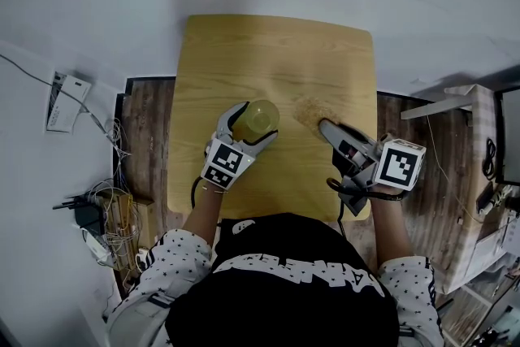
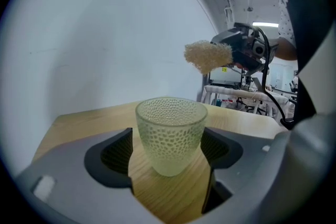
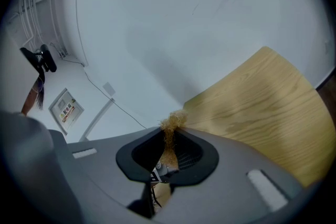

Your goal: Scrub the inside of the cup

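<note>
cup [image 1: 258, 119] sits near the middle of the head view, just left of centre on the pale wooden desk [image 1: 276, 53]. it is a small yellowish-green glass with a dimpled wall. in the left gripper view the cup [image 2: 170, 134] stands upright, its long axis running straight from the narrow rounded base up to the wide rim, mouth pointing up and empty. the left tool [image 1: 250, 126] has its jaws closed in on the cup's wall from both sides, a dark pad pressed against each flank low on the glass. the left tool [image 2: 169, 155] shows desk wood under the base, but i cannot tell if the base rests on the desk or hangs just over it.

the right tool [image 1: 323, 124] lies right of centre in the head view, its jaws drawn narrow and pinched on a tan, fibrous scrub pad [image 1: 309, 108]. in the right gripper view the scrub pad [image 3: 172, 122] is a thin tuft squeezed in the right tool [image 3: 169, 132] and poking out past the tips. in the left gripper view the scrub pad [image 2: 206, 56] is up and to the right of the rim, clear of the glass, not touching it.

a tangle of cables [image 1: 101, 215] lies on the floor at the lower left of the head view.
</note>
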Demonstrator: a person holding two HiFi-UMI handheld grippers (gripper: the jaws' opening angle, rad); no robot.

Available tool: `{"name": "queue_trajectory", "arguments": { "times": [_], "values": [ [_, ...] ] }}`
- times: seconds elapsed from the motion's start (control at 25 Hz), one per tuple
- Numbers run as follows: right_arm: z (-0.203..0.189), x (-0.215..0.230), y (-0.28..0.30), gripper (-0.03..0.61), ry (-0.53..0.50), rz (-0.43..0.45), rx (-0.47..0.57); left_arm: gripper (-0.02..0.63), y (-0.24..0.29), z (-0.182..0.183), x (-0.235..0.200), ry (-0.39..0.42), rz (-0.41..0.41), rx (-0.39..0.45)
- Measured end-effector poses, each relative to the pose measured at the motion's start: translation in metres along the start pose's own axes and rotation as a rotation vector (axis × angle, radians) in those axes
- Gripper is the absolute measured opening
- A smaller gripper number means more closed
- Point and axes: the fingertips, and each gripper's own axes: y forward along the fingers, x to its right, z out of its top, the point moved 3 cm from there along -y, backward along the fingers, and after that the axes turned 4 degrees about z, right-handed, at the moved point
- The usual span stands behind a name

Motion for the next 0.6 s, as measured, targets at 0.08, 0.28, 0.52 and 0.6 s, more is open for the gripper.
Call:
{"name": "queue_trajectory", "arguments": {
  "times": [0.08, 0.28, 0.52, 0.6],
  "values": [
    [-0.001, -0.001, 0.002, 0.055, -0.002, 0.0, -0.002, 0.387, -0.004, 0.0, -0.001, -0.015, 0.004, 0.004],
    [0.0, -0.009, 0.005, 0.055, -0.055, 0.023, -0.015, 0.387, -0.015, -0.003, 0.001, -0.039, 0.014, 0.007],
    [-0.008, -0.012, 0.002, 0.055, -0.037, 0.034, -0.011, 0.387, -0.037, -0.003, 0.001, -0.07, 0.066, 0.027],
    [-0.009, -0.015, 0.001, 0.055, -0.068, 0.048, -0.019, 0.387, -0.044, -0.003, 0.001, -0.08, 0.092, 0.03]
  ]
}}
